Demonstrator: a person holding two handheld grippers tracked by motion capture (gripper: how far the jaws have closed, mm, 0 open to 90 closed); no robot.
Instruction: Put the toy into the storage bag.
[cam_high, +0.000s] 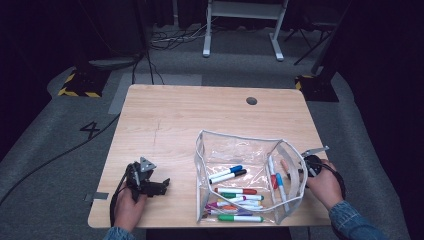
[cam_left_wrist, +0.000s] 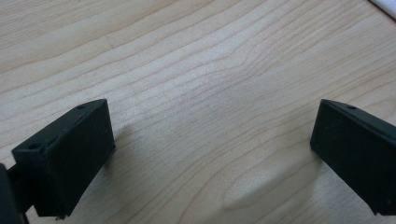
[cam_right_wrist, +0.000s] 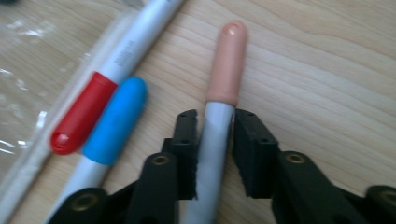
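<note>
Right gripper (cam_right_wrist: 215, 154): jaws drawn in around the grey barrel of the peach-capped marker (cam_right_wrist: 219, 107), just below the cap. The left pad appears to touch the barrel; a thin gap shows at the right pad, so a firm pinch is not yet certain. The marker lies flat on the table (cam_right_wrist: 327, 70), cap pointing away from the gripper. Just beside it lie a red-capped marker (cam_right_wrist: 81, 120) and a blue-capped marker (cam_right_wrist: 114, 121), touching each other by the edge of the clear pouch (cam_high: 235, 150).

In the high view the right gripper (cam_high: 311, 165) sits at the pouch's right side; many markers are already inside.

Left gripper (cam_left_wrist: 210, 154): jaws spread wide over bare wood, nothing between them.

Judgement: the marker is being picked up for the pouch. Squeeze to be completed squarely on the barrel before any lift; the neighbours should be left unnudged.
</note>
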